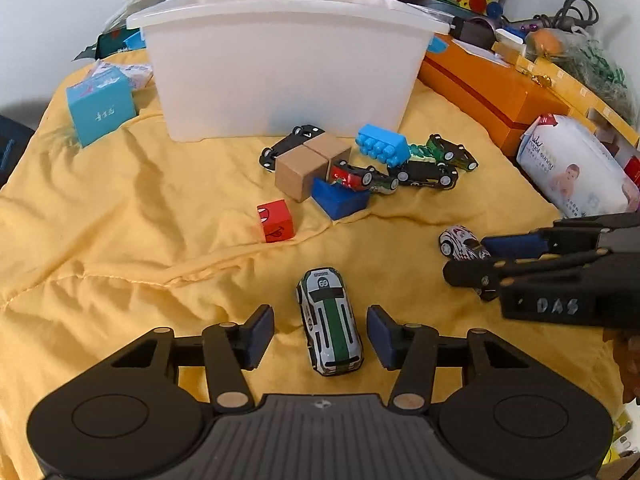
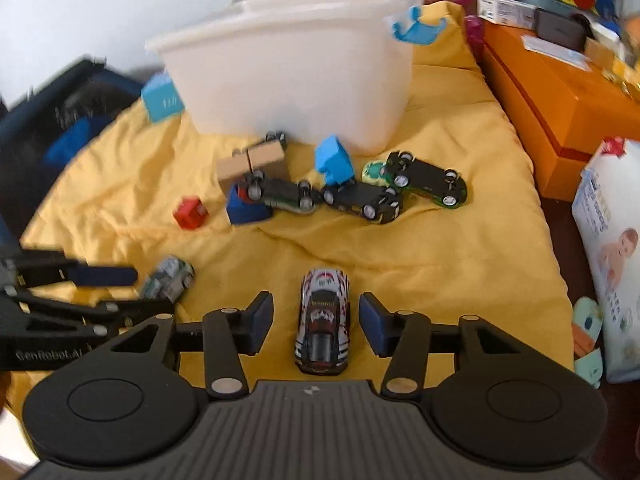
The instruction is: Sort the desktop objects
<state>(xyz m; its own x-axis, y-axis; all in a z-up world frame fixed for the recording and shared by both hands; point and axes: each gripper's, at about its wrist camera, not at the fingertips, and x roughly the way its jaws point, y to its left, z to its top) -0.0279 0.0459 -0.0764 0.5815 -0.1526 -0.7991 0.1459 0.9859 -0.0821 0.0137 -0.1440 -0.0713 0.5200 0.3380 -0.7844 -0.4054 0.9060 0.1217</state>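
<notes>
Jaws spread on both: left gripper [image 1: 320,336] straddles a green-striped white toy car [image 1: 330,322], right gripper [image 2: 316,330] straddles a red-patterned white toy car [image 2: 323,320], pads clear.

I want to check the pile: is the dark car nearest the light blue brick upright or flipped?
Flipped. The dark car shows its black underside and four wheels, facing up.
</notes>
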